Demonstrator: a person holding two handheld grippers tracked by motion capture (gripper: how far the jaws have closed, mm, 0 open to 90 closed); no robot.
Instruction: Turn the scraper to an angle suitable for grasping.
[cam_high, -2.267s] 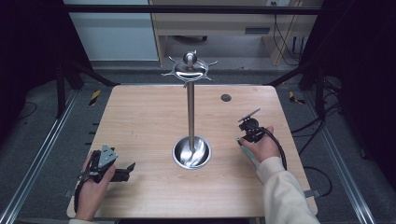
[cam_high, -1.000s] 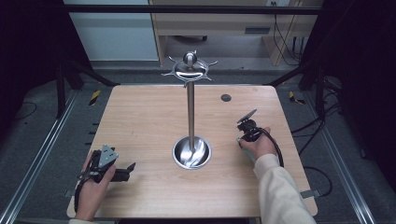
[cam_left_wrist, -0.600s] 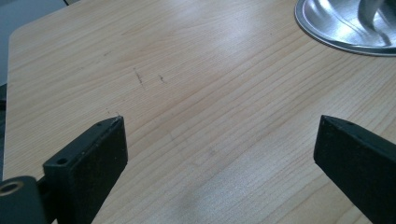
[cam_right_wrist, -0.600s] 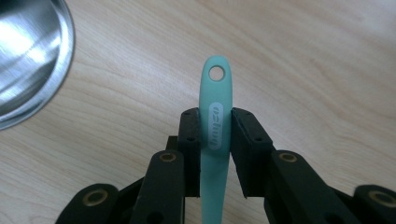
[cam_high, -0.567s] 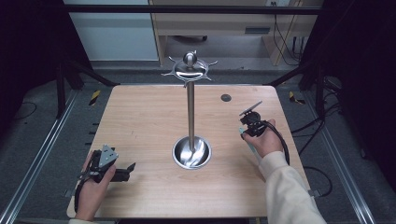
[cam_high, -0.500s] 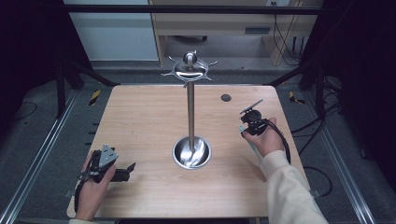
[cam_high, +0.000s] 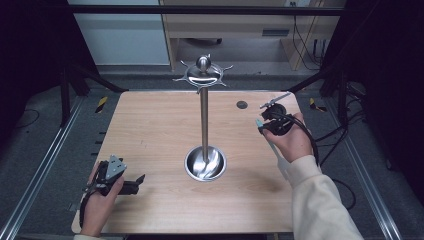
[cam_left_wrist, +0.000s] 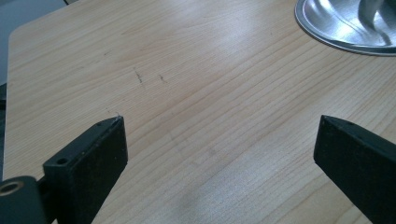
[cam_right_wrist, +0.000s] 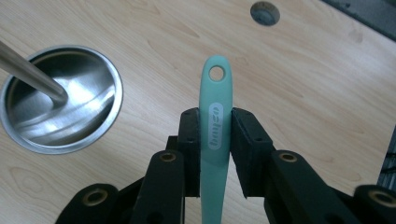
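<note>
A steel stand (cam_high: 204, 120) rises from a round dish base (cam_high: 205, 163) at the table's middle and carries a ring of hooks (cam_high: 202, 75) at its top. On the right side, my right gripper (cam_high: 267, 117) is shut on a teal utensil handle (cam_right_wrist: 216, 86). The handle has a hanging hole at its tip and points past the jaws; its pale length (cam_high: 276, 152) runs back under the hand. In the right gripper view, the gripper (cam_right_wrist: 215, 119) hangs above the table, right of the dish base (cam_right_wrist: 60, 100). My left gripper (cam_high: 135, 181) rests open near the front left corner, with bare wood between its jaws (cam_left_wrist: 219, 140).
A dark round plug (cam_high: 242, 104) sits in the wooden tabletop (cam_high: 150, 130) behind the right hand, also seen as a plug (cam_right_wrist: 265, 12) in the right gripper view. The edge of the dish base (cam_left_wrist: 345, 23) lies ahead and right of the left jaws. Metal rails and cables flank the table.
The right hand has carried the teal utensil away from me and slightly right, toward the table's far right. The left hand and its gripper have stayed put.
</note>
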